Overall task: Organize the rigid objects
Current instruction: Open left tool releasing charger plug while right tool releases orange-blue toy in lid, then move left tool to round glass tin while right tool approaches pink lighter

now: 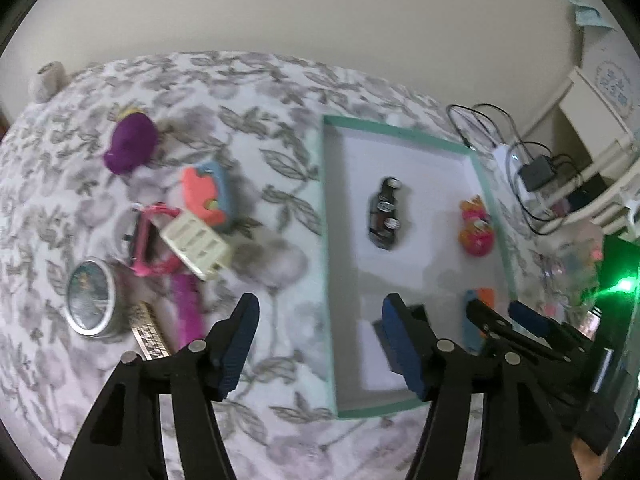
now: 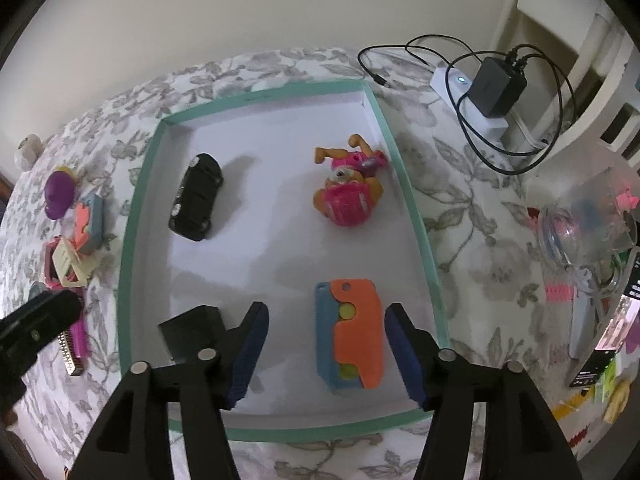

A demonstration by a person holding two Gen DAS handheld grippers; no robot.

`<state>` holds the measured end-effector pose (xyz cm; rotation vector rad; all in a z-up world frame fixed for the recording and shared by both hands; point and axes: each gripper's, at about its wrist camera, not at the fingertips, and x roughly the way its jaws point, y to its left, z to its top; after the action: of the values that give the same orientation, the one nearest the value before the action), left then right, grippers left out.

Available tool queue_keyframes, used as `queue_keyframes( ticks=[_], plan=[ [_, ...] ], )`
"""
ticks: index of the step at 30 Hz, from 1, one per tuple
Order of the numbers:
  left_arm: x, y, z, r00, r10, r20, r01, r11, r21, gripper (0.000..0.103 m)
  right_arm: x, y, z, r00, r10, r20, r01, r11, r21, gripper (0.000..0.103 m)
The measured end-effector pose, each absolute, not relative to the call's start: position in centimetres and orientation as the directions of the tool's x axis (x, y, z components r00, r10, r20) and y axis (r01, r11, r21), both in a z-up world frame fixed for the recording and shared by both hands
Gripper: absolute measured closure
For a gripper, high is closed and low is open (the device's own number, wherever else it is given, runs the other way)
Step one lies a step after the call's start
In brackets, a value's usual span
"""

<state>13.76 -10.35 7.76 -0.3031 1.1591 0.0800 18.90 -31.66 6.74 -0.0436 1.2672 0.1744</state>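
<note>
A teal-rimmed white tray (image 2: 140, 184) (image 1: 327, 240) lies on the floral cloth. In it are a black toy car (image 2: 196, 197) (image 1: 385, 213), a pink and orange figure (image 2: 350, 194) (image 1: 477, 227), a blue and orange block toy (image 2: 350, 338) (image 1: 476, 320) and a small black box (image 2: 192, 332). My right gripper (image 2: 326, 354) is open and empty, its fingers either side of the block toy, above it. My left gripper (image 1: 320, 346) is open and empty over the tray's left rim. Left of the tray lies a pile: purple toy (image 1: 130, 145), second blue-orange block (image 1: 210, 194), cream piece (image 1: 196, 245), pink frame (image 1: 146, 240), round tin (image 1: 91, 298).
A power strip with a black charger and cables (image 2: 494, 86) lies at the back right. A clear bag of small items (image 2: 588, 232) sits to the right of the tray. A pink comb (image 1: 188, 312) and a metal strip (image 1: 149, 332) lie by the tin.
</note>
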Motion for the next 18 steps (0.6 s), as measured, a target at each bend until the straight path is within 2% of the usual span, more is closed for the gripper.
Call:
queue_keyframes(
  ticks=[1, 4, 9, 11, 18],
  plan=[
    [13.8, -10.1, 7.7, 0.398, -0.07, -0.915, -0.232, 0.957, -0.174, 0.036, 19.0, -31.8, 6.7, 0.286, 0.112, -0.952, -0.155, 0.986, 0.07, 0.034],
    [13.9, -9.7, 7.0, 0.379, -0.038, -0.924, -0.259, 0.955, -0.146, 0.021, 18.9, -31.6, 6.4, 0.283, 0.126, -0.951, -0.162, 0.983, 0.082, 0.027],
    [13.8, -9.0, 6.2, 0.361, -0.02, -0.932, -0.294, 0.946, -0.134, 0.02, 18.8, -31.3, 6.0, 0.288, 0.118, -0.95, -0.172, 0.983, 0.07, 0.013],
    [13.7, -8.7, 6.1, 0.358, -0.007, -0.934, -0.303, 0.945, -0.123, 0.008, 18.8, -31.2, 6.0, 0.292, 0.119, -0.949, -0.175, 0.982, 0.069, 0.008],
    [13.7, -7.4, 5.9, 0.352, -0.015, -0.936, -0.339, 0.93, -0.143, 0.006, 18.7, -31.0, 6.1, 0.298, 0.133, -0.945, -0.185, 0.98, 0.079, 0.001]
  ],
)
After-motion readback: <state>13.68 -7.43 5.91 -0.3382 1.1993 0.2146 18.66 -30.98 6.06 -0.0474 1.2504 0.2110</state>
